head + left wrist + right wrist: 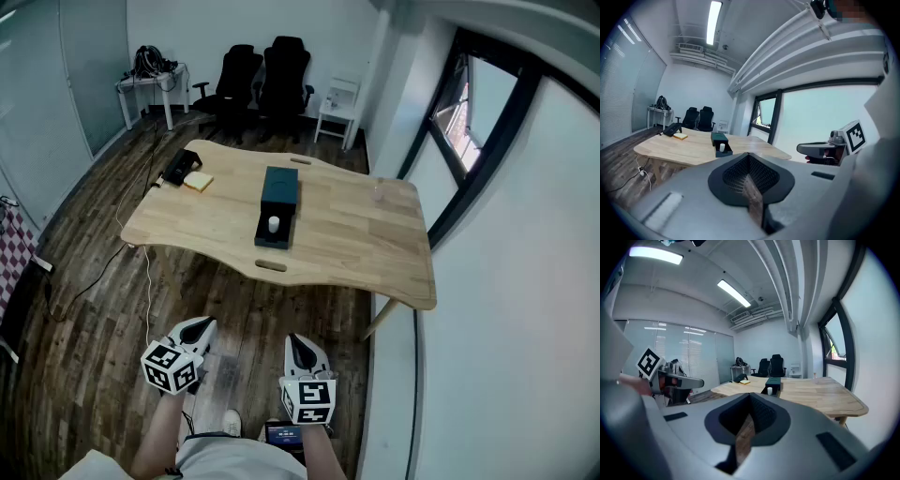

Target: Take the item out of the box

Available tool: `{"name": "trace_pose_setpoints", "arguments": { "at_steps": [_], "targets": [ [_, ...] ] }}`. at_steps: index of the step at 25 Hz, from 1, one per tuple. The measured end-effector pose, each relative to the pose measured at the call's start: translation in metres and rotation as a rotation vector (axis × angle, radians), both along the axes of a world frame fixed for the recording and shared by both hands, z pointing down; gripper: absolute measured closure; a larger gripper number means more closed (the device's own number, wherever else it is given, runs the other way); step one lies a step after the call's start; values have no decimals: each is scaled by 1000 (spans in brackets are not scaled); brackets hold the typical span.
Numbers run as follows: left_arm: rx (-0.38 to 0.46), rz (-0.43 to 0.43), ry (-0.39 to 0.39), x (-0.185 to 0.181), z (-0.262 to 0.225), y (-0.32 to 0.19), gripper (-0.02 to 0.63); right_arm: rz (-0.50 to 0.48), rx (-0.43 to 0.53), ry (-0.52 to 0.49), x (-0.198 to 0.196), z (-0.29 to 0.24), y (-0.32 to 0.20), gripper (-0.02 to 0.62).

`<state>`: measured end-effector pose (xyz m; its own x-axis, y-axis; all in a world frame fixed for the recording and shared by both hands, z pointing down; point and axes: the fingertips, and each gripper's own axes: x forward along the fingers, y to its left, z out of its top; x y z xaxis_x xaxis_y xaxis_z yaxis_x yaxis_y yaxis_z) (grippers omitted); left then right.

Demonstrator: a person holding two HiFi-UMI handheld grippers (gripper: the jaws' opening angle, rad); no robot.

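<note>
A dark green box lies in the middle of the wooden table. Its drawer tray is slid out toward me, and a small white item stands in it. Both grippers hang low in front of me over the floor, well short of the table. My left gripper is shut with nothing in it, and so is my right gripper. The left gripper view shows the box and the white item far beyond its closed jaws. In the right gripper view the box is equally distant.
A black device and a yellow pad sit at the table's left end, with a cable hanging to the floor. Two black office chairs and white side tables stand at the back. A window wall runs along the right.
</note>
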<state>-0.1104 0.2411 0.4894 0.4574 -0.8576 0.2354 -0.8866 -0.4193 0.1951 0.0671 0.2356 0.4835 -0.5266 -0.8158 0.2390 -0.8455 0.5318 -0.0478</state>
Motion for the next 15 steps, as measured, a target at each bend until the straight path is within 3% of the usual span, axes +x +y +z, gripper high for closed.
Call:
{"name": "trace_pose_setpoints", "arguments": {
  "at_steps": [10, 15],
  "targets": [
    [-2, -10, -13, 16, -1, 7, 606, -42, 22, -2, 3, -6, 10, 591],
    [-13, -11, -29, 28, 7, 2, 606, -36, 10, -54, 17, 2, -1, 591]
  ]
}}
